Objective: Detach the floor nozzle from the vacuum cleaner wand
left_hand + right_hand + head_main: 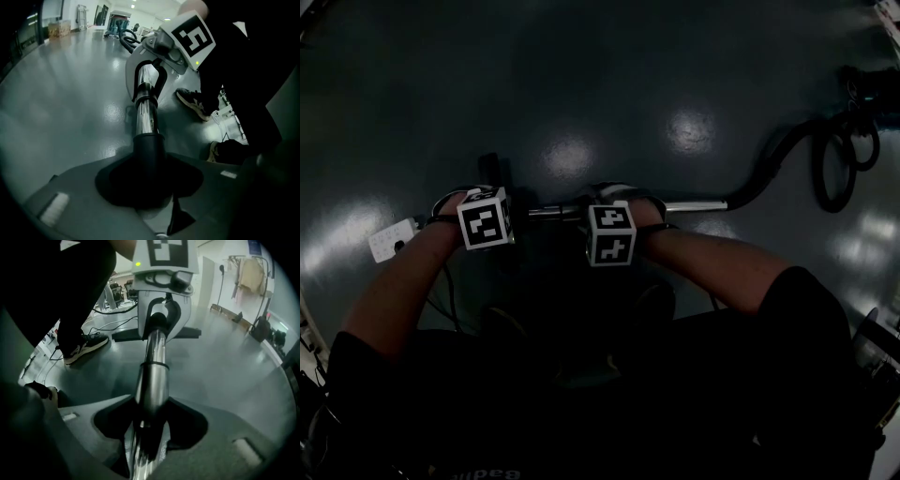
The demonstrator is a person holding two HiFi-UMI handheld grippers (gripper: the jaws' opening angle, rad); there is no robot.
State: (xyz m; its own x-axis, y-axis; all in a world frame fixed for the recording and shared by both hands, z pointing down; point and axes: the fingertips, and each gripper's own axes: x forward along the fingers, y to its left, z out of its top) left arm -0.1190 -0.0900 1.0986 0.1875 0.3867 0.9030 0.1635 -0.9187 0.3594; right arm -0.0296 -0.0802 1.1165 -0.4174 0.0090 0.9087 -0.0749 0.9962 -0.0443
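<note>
Gloom blurs most of the head view. Left gripper point(149, 204) clamps the black neck point(149, 154) of the floor nozzle point(187, 333), which shows only as a dark bar behind it. Right gripper point(146, 439) clamps the chrome wand point(153, 366) just beside.

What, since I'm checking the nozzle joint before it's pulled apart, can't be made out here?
Head view: floor nozzle only a dark shape; its joint too dark to see.
Left gripper view: black collar, lower end lost in shadow; nozzle outside the frame.
Right gripper view: left hand-held gripper covers the far end of the wand.
</note>
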